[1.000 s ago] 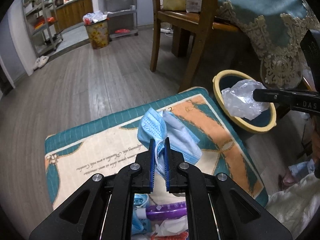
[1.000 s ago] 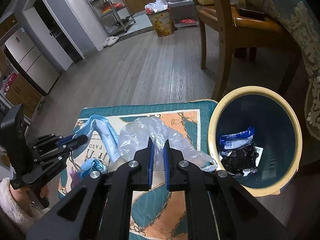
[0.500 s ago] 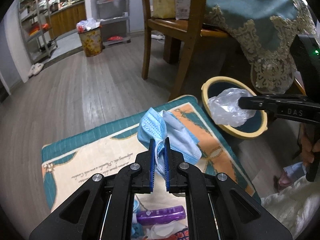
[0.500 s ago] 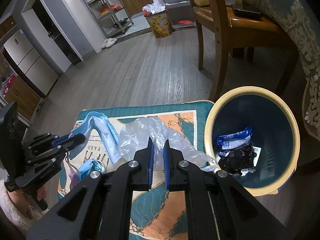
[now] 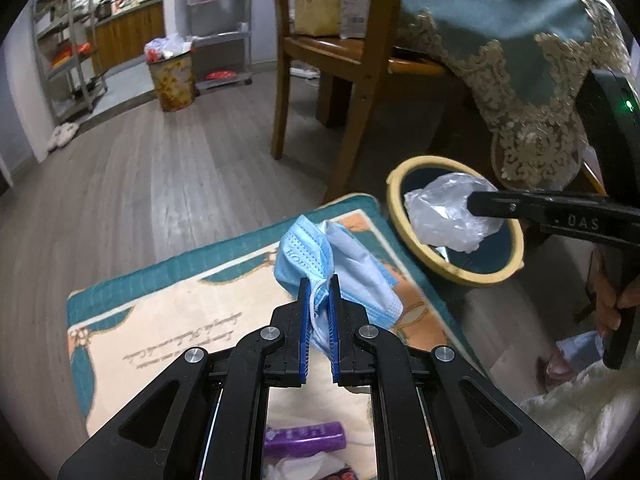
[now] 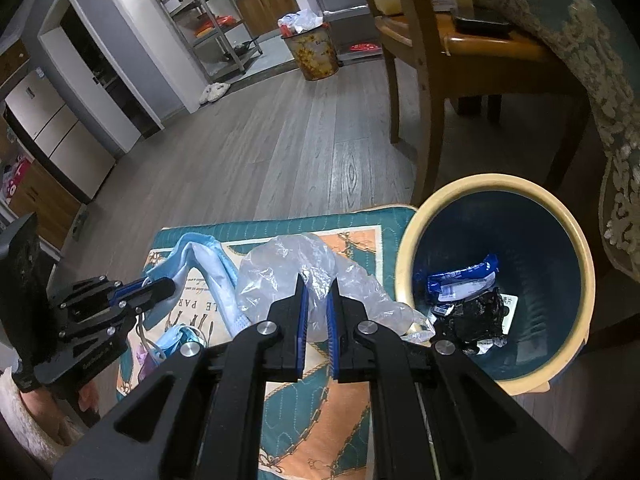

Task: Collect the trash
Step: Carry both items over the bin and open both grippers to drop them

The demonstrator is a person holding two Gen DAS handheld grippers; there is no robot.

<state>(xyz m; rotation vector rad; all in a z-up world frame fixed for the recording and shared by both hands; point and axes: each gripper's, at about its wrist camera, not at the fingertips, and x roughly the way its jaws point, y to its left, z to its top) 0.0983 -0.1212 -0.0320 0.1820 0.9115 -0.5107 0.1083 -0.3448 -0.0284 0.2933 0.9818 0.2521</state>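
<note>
My left gripper [image 5: 319,292] is matte black: angular linkage arms with triangular cut-outs, round silver screws at the pivots, blue pads lining its two fingers. My right gripper [image 6: 316,292] is built the same; from the left wrist view its side carries pale "DAS" lettering, and a green light glows on its black housing. A fluffy cream sleeve [image 5: 576,420] shows.

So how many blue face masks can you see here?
2, maybe more. One mask hangs from the shut left gripper above the mat. A second mask lies crumpled on the mat beneath that gripper. More could be hidden behind the grippers.
</note>
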